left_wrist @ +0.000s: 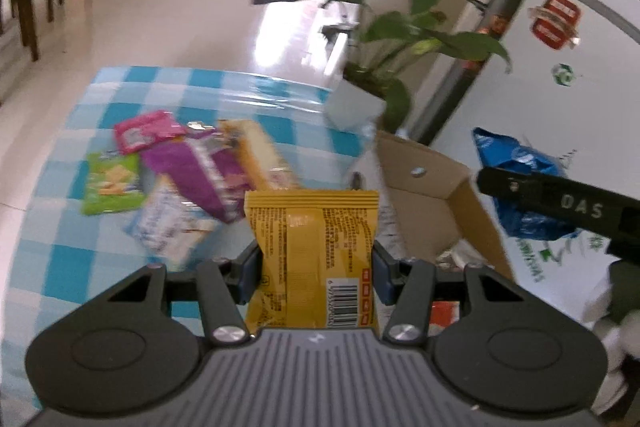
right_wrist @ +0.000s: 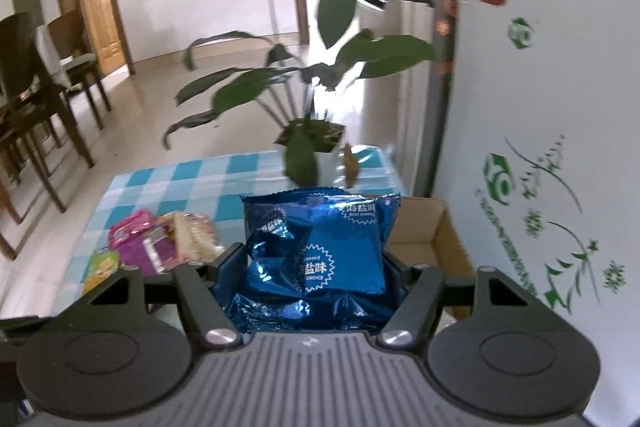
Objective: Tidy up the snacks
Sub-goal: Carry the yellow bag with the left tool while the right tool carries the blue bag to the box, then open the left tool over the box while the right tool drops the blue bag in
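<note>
Between left tongs [left_wrist: 316, 267], yellow packet [left_wrist: 312, 247]

From my left wrist camera, the lower end of the yellow packet [left_wrist: 312, 247] is hidden behind the grey body of the left claw [left_wrist: 316, 267]. The loose snacks [left_wrist: 188, 167] on the bench [left_wrist: 60, 227] are blurred, so I cannot read any of their print. The inside of the cardboard box [left_wrist: 432, 179] is mostly covered; I cannot tell what lies in it. The right claw [left_wrist: 560, 203] is cut off by the right edge.

From my right wrist camera, the blue bag [right_wrist: 320, 259] hides the pads and most of the box. The plant [right_wrist: 304, 83] is blurred.
</note>
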Demonstrator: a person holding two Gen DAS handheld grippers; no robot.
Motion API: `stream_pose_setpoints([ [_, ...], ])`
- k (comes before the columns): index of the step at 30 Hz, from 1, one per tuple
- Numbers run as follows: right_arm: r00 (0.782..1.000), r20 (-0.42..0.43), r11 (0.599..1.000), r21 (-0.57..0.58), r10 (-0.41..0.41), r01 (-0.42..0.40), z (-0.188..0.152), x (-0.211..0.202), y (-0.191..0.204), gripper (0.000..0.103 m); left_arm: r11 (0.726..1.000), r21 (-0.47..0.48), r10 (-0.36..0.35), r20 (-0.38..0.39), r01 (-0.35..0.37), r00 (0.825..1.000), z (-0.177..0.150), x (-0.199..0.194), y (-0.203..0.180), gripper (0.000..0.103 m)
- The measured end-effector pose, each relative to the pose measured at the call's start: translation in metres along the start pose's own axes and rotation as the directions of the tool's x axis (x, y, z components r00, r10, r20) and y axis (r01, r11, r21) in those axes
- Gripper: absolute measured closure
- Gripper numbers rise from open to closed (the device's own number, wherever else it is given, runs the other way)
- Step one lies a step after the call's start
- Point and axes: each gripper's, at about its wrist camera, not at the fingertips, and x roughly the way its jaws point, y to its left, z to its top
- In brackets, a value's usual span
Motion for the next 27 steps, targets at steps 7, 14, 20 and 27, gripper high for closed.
stream_pose_setpoints([
  [7, 0.999, 0.021, 0.994, 0.103, -0.035, 0.032, 0.001, -0.007, -0.036, 0.03, 0.994, 0.069, -0.079, -0.013, 0.08, 0.997, 0.0, 0.011, -0.046, 0.049],
  [14, 0.996, 0.023, 0.987, 0.138, -0.082, 0.078, -0.001, -0.014, -0.056, 0.03, 0.984, 0.112, -0.134, -0.056, 0.14, 0.989, -0.008, 0.03, -0.083, 0.049],
  [20, 0.993, 0.015, 0.98, 0.164, -0.115, 0.111, -0.003, -0.014, -0.067, 0.03, 0.971, 0.121, -0.195, -0.101, 0.206, 0.976, -0.018, 0.046, -0.103, 0.049],
  [27, 0.988, 0.019, 0.97, 0.19, -0.156, 0.149, -0.004, -0.015, -0.073, 0.016, 0.964, 0.172, -0.184, -0.105, 0.2, 0.977, -0.022, 0.05, -0.124, 0.022],
])
